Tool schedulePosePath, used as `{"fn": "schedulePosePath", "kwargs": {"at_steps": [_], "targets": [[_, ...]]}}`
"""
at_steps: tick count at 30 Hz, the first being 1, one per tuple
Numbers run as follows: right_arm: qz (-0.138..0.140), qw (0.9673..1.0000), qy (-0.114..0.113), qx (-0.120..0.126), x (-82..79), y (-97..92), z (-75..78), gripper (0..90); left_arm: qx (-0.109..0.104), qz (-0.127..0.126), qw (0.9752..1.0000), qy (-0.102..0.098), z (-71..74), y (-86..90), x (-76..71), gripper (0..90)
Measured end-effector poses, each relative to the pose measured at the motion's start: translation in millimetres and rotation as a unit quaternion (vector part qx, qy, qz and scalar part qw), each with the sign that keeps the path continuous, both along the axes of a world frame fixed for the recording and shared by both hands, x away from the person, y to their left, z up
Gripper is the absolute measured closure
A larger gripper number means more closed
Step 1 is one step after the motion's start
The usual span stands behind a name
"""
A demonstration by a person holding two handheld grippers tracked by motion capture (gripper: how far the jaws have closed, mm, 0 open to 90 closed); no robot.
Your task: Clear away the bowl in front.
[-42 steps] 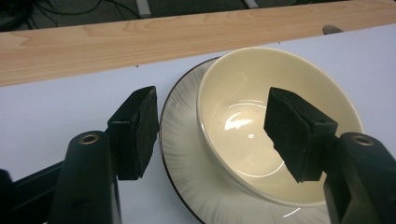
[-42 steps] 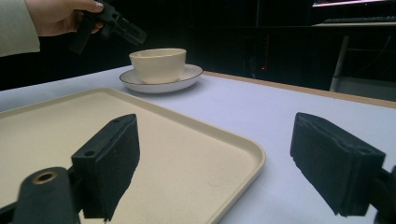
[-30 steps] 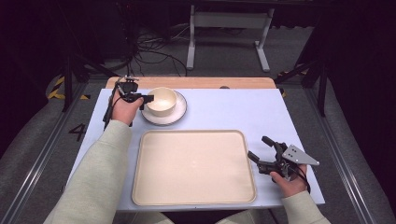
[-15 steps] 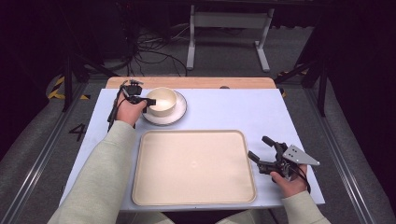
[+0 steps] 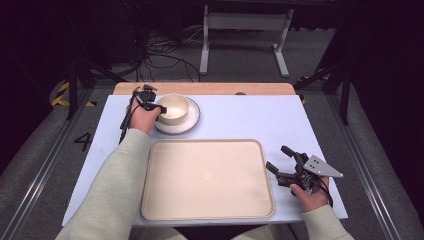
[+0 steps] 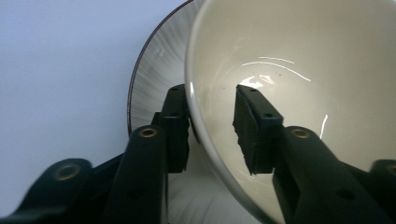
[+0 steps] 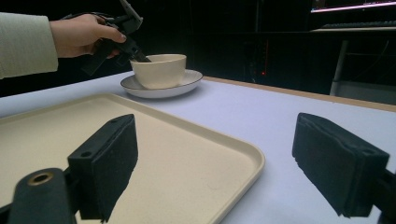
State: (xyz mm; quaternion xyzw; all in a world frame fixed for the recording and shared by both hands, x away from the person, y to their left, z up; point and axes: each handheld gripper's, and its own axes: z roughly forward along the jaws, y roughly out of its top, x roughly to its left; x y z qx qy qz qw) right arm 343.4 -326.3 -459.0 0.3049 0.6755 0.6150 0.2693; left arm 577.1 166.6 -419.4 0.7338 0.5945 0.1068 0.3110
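A cream bowl (image 5: 172,107) stands on a striped plate (image 5: 189,125) at the table's back left. My left gripper (image 5: 159,109) straddles the bowl's left rim: in the left gripper view one jaw sits outside the wall and the other inside the bowl (image 6: 303,56), above the plate (image 6: 154,70). The jaws have just been closing with the wall between them, and a gap still shows at the inner pad. My right gripper (image 5: 278,159) rests open by the right edge of the beige tray (image 5: 207,180), with nothing between its jaws.
The beige tray (image 7: 177,154) lies bare in front of me. In the right gripper view the bowl (image 7: 161,70) and the other hand's gripper (image 7: 137,53) show beyond it. A wooden strip (image 5: 205,88) runs along the table's far edge.
My left gripper has shifted slightly right onto the bowl's rim and its jaws have narrowed around the wall. The right gripper has stayed put.
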Motion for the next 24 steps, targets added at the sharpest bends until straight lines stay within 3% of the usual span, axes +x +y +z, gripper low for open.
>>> {"fn": "schedulePosePath", "kwargs": {"at_steps": [2, 4, 14, 18, 24], "targets": [[0.000, 1.0000, 0.000, 0.001, 0.0, 0.0, 0.0, 15.4, -0.002, 0.007, 1.0000, 0.002, 1.0, 1.7, 0.5, 74.7], [0.000, 1.0000, 0.000, 0.001, 0.0, -0.1, 0.0, 15.4, -0.003, 0.013, 0.9999, -0.009, 1.8, 2.3, 0.8, 77.4], [0.000, 1.0000, -0.001, 0.004, -0.1, -0.3, -0.2, 15.4, -0.018, 0.032, 0.9992, -0.014, 4.2, 2.2, 1.8, 83.2], [0.000, 1.0000, -0.002, 0.003, -0.4, -0.3, -0.2, 15.4, -0.001, 0.030, 0.9993, -0.022, 10.0, -2.5, 0.2, 83.2], [-0.001, 1.0000, -0.003, 0.002, -0.6, -0.2, -0.2, 15.4, 0.001, 0.031, 0.9992, -0.026, 16.4, -3.4, -0.9, 82.3]]}}
